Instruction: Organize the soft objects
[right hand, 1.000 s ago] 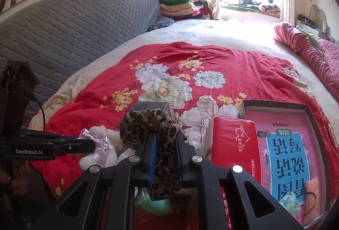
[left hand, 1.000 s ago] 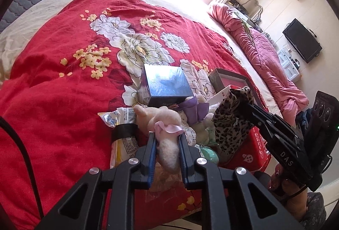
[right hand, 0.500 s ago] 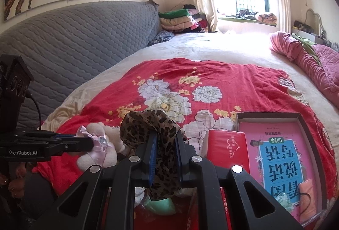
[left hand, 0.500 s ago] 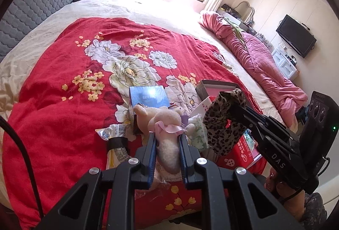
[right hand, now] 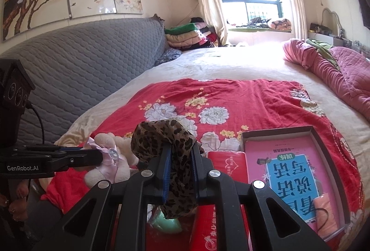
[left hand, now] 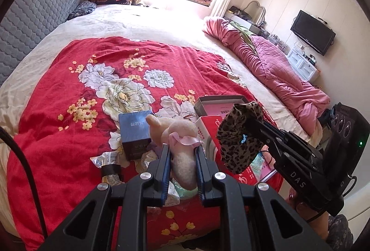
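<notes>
Two grippers are hovering over the red floral bedspread: left gripper pinching a pink plush toy, right gripper, at three o'clock, pinching a leopard-print cloth. Either limp item is likely slipping free if tugged.

Left gripper and right gripper both clamped, angled downward, side by side.

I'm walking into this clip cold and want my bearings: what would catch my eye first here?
The big red floral quilt spread over the bed dominates both views. Just above its near edge, the left tongs are shut on a pale plush toy with a pink bow, while the right tongs are shut on a leopard-print cloth. Under them lies a cluster of boxes, including an open box holding a pink book.
</notes>
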{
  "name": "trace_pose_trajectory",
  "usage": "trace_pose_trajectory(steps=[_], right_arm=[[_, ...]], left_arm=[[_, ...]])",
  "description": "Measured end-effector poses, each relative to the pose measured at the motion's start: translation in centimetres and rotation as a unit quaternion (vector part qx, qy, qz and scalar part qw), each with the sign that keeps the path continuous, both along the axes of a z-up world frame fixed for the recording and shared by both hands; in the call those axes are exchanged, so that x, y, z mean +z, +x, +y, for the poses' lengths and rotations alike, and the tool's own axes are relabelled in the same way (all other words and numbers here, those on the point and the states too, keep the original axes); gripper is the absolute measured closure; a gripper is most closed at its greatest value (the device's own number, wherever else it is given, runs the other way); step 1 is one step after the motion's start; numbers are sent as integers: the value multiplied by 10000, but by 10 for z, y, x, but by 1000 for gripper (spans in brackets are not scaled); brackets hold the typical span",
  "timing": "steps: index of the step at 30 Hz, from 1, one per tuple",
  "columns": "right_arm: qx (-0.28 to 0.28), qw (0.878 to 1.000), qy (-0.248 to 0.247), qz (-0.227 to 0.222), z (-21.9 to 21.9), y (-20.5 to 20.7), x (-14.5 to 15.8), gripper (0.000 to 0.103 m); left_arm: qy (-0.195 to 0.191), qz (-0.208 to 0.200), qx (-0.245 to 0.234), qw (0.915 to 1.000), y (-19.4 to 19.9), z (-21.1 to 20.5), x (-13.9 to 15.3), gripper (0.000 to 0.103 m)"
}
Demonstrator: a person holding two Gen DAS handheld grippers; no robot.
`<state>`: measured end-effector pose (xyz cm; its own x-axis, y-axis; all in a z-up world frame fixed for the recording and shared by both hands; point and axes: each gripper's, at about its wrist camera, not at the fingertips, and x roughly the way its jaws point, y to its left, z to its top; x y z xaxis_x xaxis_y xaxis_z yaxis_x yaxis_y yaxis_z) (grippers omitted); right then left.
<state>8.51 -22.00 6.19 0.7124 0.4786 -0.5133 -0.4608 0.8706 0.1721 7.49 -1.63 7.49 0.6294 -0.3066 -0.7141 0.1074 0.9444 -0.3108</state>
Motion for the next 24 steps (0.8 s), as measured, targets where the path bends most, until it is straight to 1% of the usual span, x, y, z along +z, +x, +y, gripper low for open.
trace_pose_trajectory(steps=[7, 13, 16, 18, 21, 24], right_arm=[[-322, 9994, 139, -58, -29, -1, 6, 88], [-603, 9976, 319, -101, -58, 0, 13, 88], [-817, 9962, 264, -144, -73, -1, 15, 88], [-941, 9948, 357, -145, -87, -1, 16, 88], [-1212, 9920, 332, -147, -107, -2, 17, 88], [-1432, 9887, 438, -99, -130, 0, 15, 88]], left_arm=[[92, -164, -195, 9996, 8, -31, 18, 83], [171, -314, -481, 9982, 18, -70, 29, 83], [209, -320, -634, 9973, 23, -91, 29, 83], [247, -318, -721, 9966, 27, -105, 28, 83], [272, -288, -852, 9956, 33, -125, 25, 83], [300, -225, -996, 9943, 40, -144, 18, 83]])
